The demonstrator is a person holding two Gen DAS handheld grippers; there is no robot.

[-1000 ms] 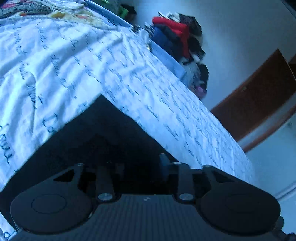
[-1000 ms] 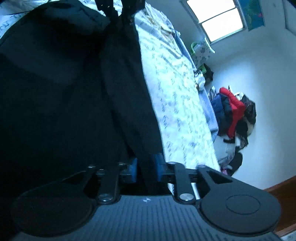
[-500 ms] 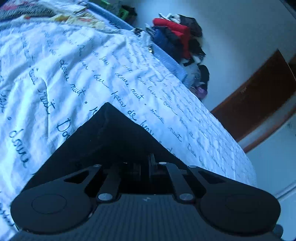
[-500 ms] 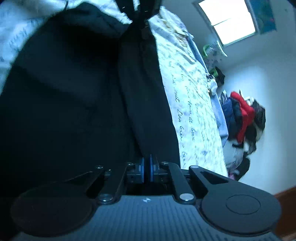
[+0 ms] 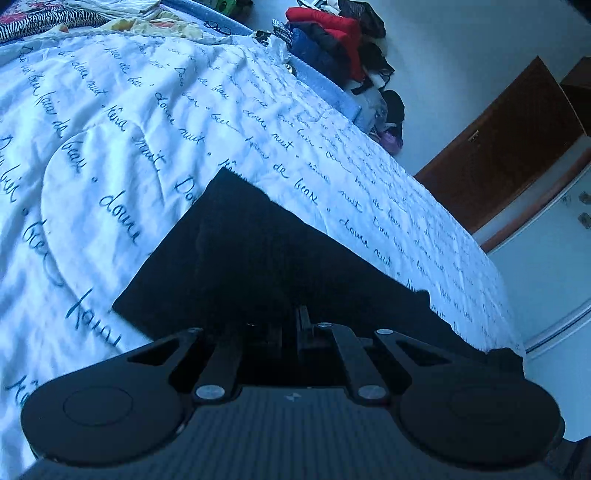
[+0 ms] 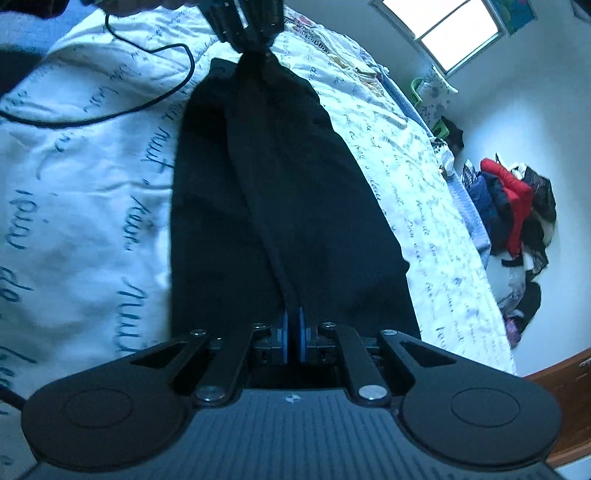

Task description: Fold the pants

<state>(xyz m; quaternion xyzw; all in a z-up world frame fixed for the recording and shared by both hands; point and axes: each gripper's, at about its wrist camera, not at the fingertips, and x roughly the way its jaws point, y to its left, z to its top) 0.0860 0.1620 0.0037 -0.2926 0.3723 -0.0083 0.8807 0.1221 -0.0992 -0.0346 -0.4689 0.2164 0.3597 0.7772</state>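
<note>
On the bed, right in front of both tools, lie the black pants (image 6: 280,206), spread over a white bedspread (image 5: 110,122) printed with dark handwriting. The right gripper (image 6: 291,334) has its jaws drawn together, the blue pads (image 6: 283,336) nearly meeting, with a ridge of the black cloth pinched between them. From that pinch the cloth runs straight ahead of the tool in one long band to the left gripper (image 6: 245,27), which clamps the far end where the fabric bunches into a narrow neck. So the garment's long axis lies along the line between the two tools, pulled taut along a central fold, with looser cloth sagging to either side.

Seen from the left gripper (image 5: 291,325) itself, the jaws are closed down tight; the dark cloth starts right at their tips and fans out ahead into a flat pointed corner on the bedspread. A black cable (image 6: 140,96) loops over the sheet to the left of the pants. Off beyond the bed's right edge a heap of clothes (image 6: 517,199) sits against the wall, and a window (image 6: 454,33) glows above.
</note>
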